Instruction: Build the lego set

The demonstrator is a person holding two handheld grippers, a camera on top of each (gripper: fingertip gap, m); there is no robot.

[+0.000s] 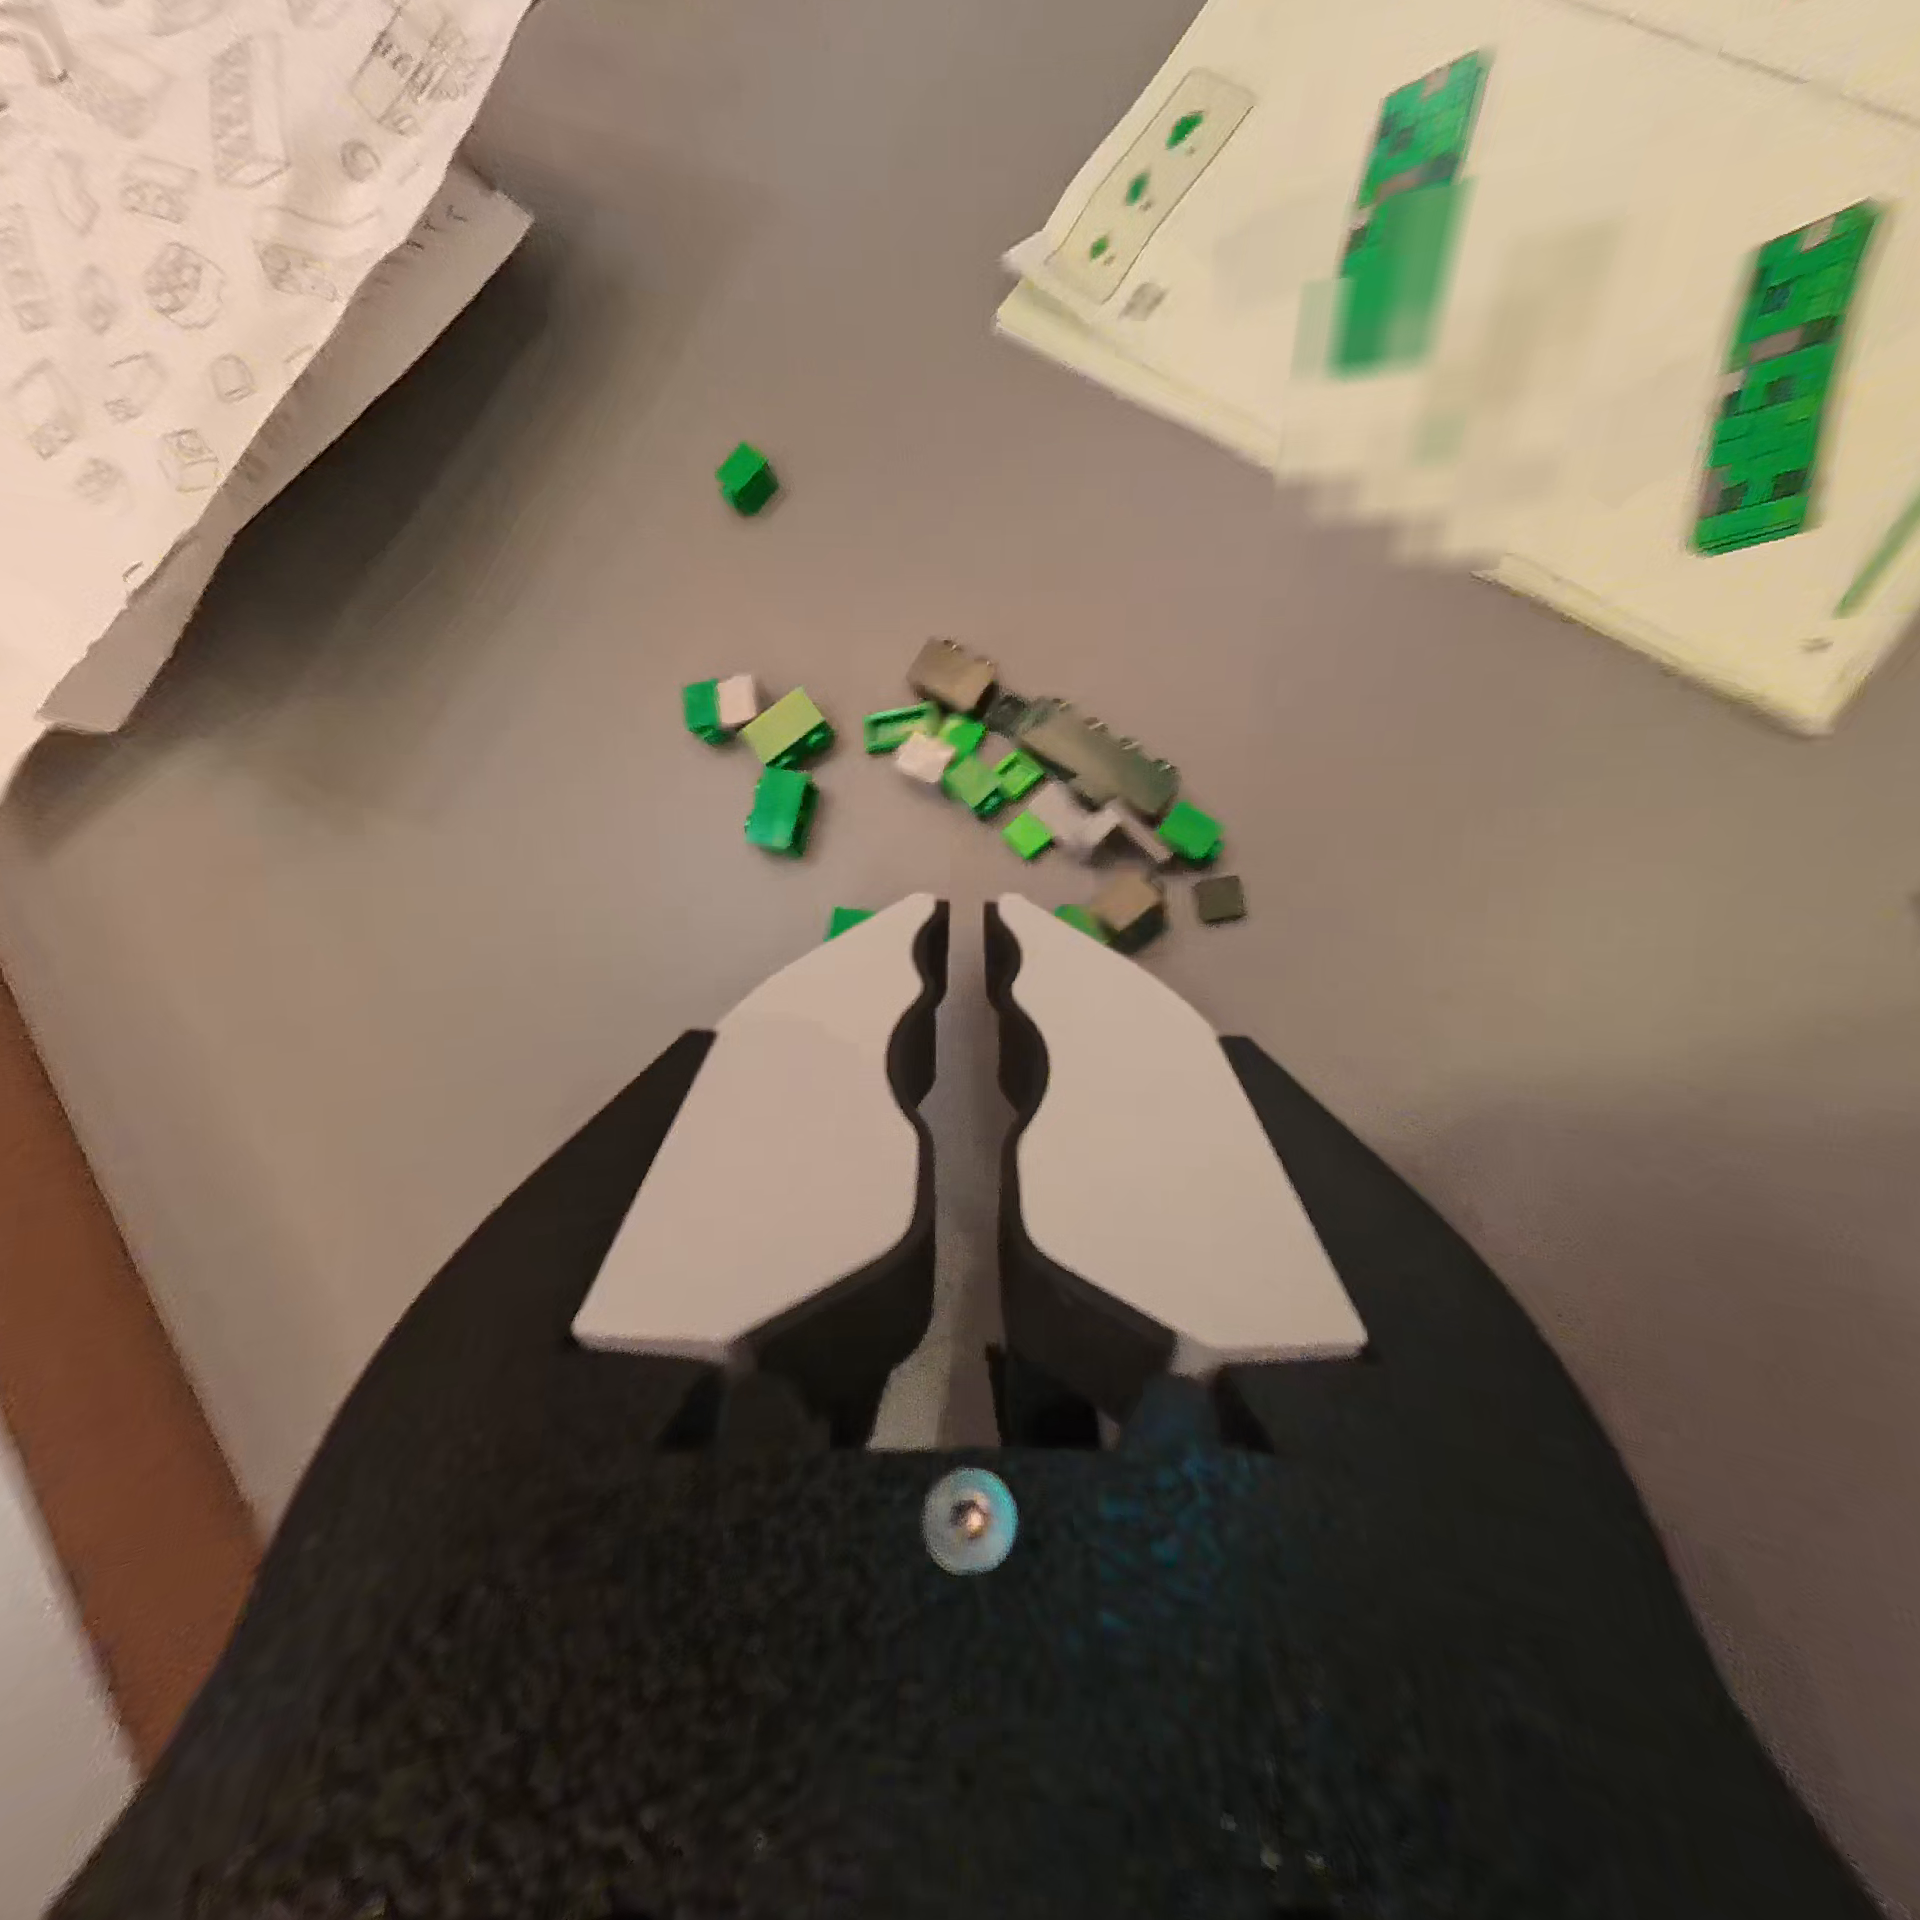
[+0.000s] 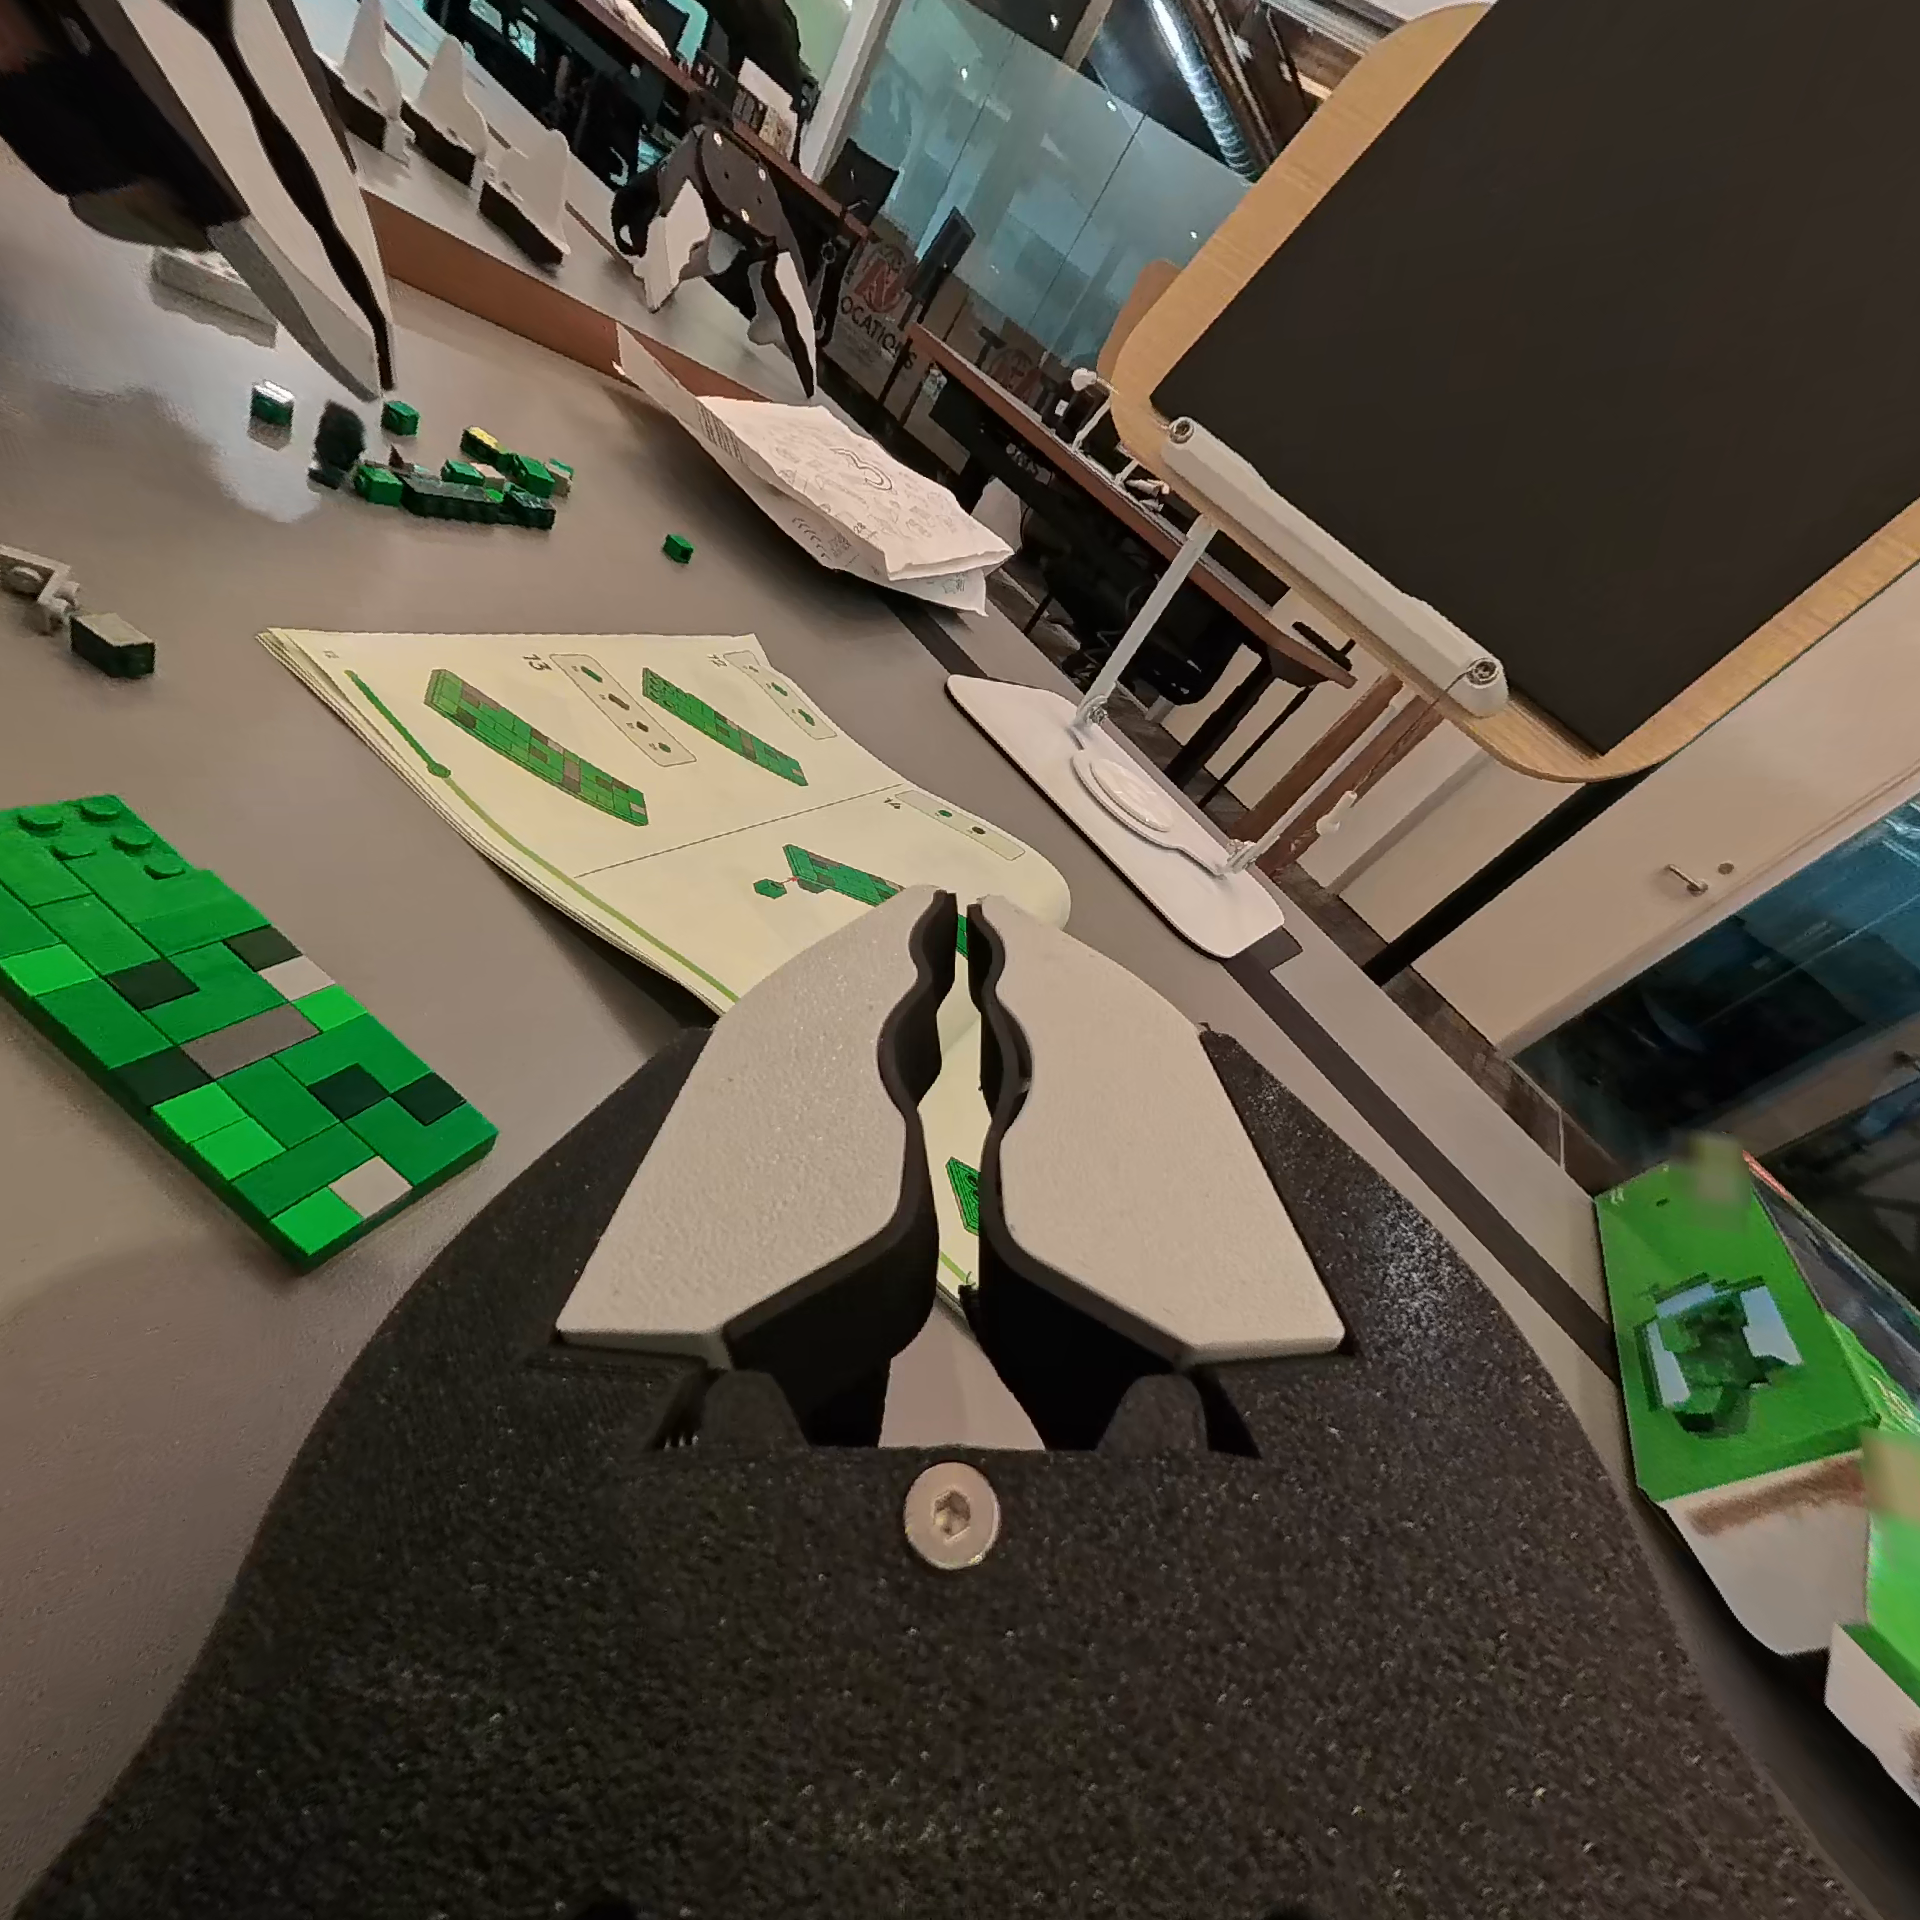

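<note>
In the left wrist view, my left gripper (image 1: 966, 909) hovers over the near edge of a pile of loose green, grey and white bricks (image 1: 997, 769) on the grey table (image 1: 416, 935). Its fingers stand a narrow slit apart, and only bare table shows between them. It also shows in the right wrist view (image 2: 376, 387), above the same pile (image 2: 457, 483). My right gripper (image 2: 961, 904) is shut with nothing in it, above the open instruction booklet (image 2: 644, 748). The flat green tiled build (image 2: 208, 1018) lies to its left.
A single green brick (image 1: 746, 478) lies beyond the pile. A printed paper bag (image 1: 208, 260) is at the far left, and the booklet (image 1: 1558, 364) at the far right. A white stand base (image 2: 1122, 790), the set's box (image 2: 1745, 1351) and a dark green brick (image 2: 114, 644) are also on the table. Some 30 cm of space lies between my two pairs of fingers.
</note>
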